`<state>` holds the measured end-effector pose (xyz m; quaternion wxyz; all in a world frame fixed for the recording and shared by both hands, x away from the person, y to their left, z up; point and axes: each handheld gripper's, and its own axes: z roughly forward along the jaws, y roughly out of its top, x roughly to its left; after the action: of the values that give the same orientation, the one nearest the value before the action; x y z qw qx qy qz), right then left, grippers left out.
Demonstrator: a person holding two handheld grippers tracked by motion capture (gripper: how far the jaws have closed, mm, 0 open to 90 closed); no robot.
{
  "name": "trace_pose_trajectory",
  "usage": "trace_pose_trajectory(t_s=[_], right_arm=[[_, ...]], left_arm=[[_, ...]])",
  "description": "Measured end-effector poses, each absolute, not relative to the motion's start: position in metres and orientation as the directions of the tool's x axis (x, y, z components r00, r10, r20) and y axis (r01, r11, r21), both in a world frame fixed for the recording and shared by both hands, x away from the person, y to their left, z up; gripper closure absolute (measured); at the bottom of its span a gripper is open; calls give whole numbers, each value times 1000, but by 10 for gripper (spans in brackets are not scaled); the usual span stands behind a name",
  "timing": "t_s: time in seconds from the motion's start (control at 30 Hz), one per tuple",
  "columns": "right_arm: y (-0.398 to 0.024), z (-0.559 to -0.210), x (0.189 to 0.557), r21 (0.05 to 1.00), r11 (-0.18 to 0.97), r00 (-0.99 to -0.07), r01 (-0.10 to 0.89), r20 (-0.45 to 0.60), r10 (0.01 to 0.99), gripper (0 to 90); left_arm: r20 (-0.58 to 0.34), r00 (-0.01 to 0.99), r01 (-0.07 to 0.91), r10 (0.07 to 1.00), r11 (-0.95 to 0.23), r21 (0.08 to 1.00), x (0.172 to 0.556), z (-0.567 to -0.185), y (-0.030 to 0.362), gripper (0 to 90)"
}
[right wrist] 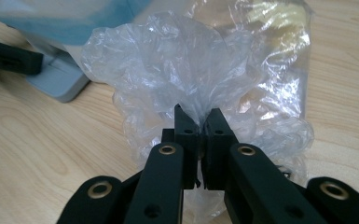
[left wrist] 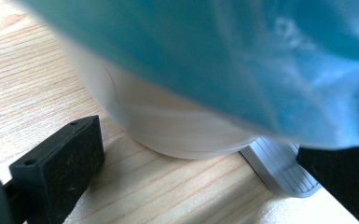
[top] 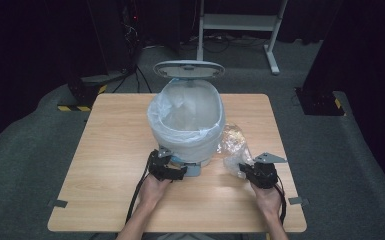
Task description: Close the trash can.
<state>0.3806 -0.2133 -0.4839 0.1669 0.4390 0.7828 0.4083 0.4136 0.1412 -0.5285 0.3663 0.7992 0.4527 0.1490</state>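
Dark studio, pale wooden tabletop: lid up, crumpled bag pinched.

High view: the left hand-held gripper sits at the pedal of the lined bin, lid standing open; the right hand-held gripper is at the clear plastic bag just right of the bin. Left gripper view: jaws spread apart, gripping nothing, one over the ribbed pedal. Right gripper view: jaws clenched on a fold of the plastic bag. Best play now, I'd say: keep the pedal pressed, lift the bag clear of the rim before letting go.
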Motion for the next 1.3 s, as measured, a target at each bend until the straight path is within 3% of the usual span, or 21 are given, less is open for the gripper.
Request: trace_pose_trajectory(t_s=[1.3], right_arm=[[-221,-364,368,895,233,-716,379,125,687,874]], left_arm=[[-95,544,615,834,-320,721,414,-529,141,5]])
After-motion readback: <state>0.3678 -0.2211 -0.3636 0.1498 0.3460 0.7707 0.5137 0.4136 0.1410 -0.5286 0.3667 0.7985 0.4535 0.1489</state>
